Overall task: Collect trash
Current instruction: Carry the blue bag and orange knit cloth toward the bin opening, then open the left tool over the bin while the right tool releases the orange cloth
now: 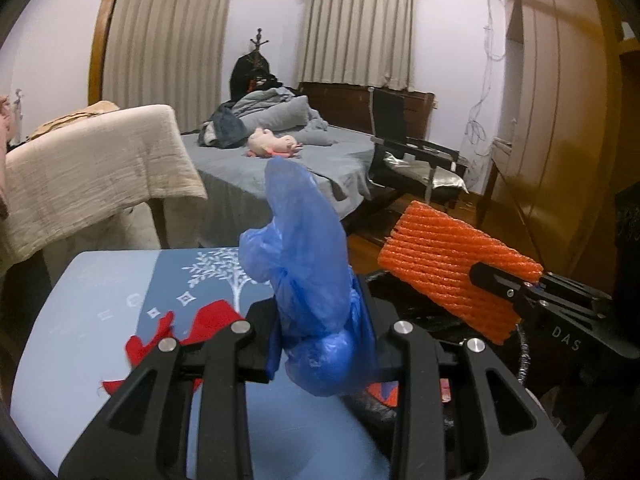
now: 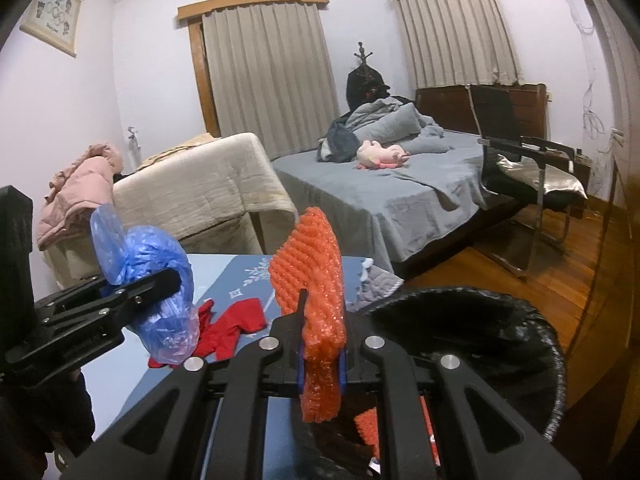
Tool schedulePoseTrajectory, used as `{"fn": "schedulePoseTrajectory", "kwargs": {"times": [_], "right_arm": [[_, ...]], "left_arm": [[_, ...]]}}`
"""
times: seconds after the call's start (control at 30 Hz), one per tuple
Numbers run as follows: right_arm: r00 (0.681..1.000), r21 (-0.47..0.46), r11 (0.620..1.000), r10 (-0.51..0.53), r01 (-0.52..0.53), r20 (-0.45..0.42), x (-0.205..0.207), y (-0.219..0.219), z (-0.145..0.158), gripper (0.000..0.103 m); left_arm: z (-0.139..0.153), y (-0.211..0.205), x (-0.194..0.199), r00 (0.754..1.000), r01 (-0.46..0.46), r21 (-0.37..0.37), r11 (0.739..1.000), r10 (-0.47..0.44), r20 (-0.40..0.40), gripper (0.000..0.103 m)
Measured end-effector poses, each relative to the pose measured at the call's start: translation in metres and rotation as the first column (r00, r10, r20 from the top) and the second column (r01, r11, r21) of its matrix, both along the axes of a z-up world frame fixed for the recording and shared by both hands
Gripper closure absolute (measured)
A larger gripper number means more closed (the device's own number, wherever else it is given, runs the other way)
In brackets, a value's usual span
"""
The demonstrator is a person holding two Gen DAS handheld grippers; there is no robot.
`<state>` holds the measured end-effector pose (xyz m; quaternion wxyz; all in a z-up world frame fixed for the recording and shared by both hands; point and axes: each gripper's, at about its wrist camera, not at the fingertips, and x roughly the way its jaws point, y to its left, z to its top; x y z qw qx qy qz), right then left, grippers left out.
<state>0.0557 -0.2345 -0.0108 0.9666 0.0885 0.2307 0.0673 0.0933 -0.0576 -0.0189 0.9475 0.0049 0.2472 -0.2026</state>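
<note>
My left gripper (image 1: 316, 312) is shut on a crumpled blue plastic bag (image 1: 304, 248), held above the blue table (image 1: 100, 280); both show in the right wrist view, the gripper (image 2: 172, 280) and the bag (image 2: 160, 272). My right gripper (image 2: 322, 320) is shut on an orange foam net (image 2: 312, 264), held at the rim of the black-lined trash bin (image 2: 500, 320). The net (image 1: 448, 264), right gripper (image 1: 480, 276) and bin (image 1: 400, 308) also show in the left wrist view. A red scrap (image 2: 236, 328) lies on the table; it also shows in the left wrist view (image 1: 200, 324).
Orange and red scraps lie inside the bin (image 2: 366, 424). A cloth-covered chair (image 2: 208, 184) stands behind the table. A bed (image 2: 400, 188) and a black chair (image 2: 520, 160) are further back, on a wooden floor (image 2: 540, 272).
</note>
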Motion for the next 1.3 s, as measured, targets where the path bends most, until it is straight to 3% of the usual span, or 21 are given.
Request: {"fn": "schedulePoseTrajectory", "kwargs": {"times": [0.5,1.17,1.3], "right_arm": [[0.99,-0.016,0.991,-0.133,0.133,-0.039,-0.017,-0.062,-0.017,0.092],[0.963,-0.04,0.972,-0.234,0.23,-0.132,-0.015,-0.11,-0.057,0.092],[0.957,-0.045,0.97,-0.245,0.241,-0.156,-0.011,-0.117,-0.066,0.091]], "left_arm": [[-0.021,-0.066,0.002,0.989,0.15,0.019,0.988,-0.15,-0.007,0.072],[-0.066,-0.14,0.04,0.95,0.305,0.025,0.952,-0.302,-0.078,0.072],[-0.076,-0.152,0.045,0.94,0.336,0.029,0.942,-0.332,-0.082,0.067]]}}
